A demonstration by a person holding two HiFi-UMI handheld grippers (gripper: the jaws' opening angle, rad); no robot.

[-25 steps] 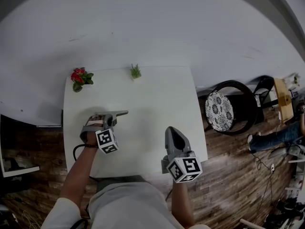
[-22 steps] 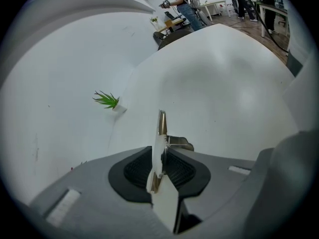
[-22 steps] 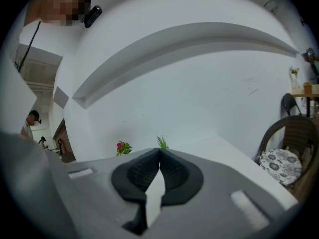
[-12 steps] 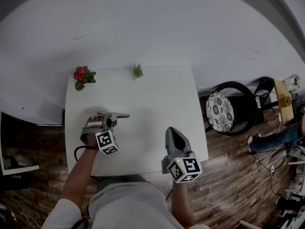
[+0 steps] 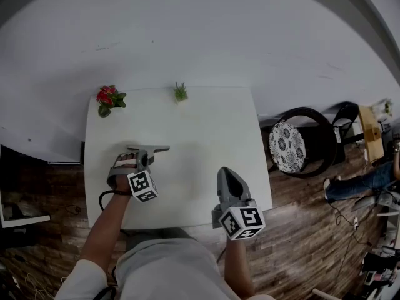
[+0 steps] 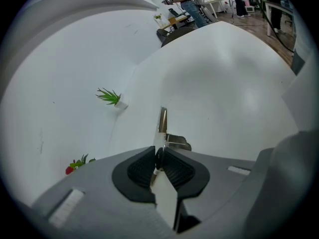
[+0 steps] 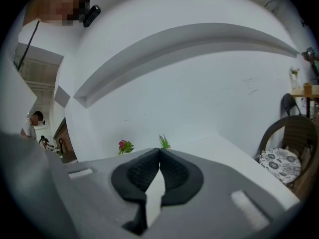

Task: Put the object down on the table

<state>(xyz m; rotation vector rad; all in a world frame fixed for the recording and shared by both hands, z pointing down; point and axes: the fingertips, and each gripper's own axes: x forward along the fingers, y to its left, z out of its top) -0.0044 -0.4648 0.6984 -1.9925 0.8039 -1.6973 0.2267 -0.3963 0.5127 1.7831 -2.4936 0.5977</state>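
A thin grey metal tool point(image 5: 149, 148) with a flat blade lies level just over the white table point(image 5: 206, 130), left of centre. My left gripper point(image 5: 143, 158) is right behind it, its jaws closing, and the pads press on the tool's narrow handle. In the left gripper view the tool point(image 6: 162, 119) runs edge-on out of the left gripper point(image 6: 157, 156) toward the wall. My right gripper point(image 5: 229, 172) hovers at the table's near right edge, shut and empty. In its own view the right gripper point(image 7: 159, 151) shows its pads meeting at the tips.
A red flower pot point(image 5: 107, 99) and a small green plant point(image 5: 180, 92) stand along the table's far edge by the white wall. A black chair with a patterned cushion point(image 5: 289, 144) stands right of the table. Wooden floor surrounds the table.
The left gripper and the tool have hardly moved, shifting only slightly to the right. The right gripper has stayed still.
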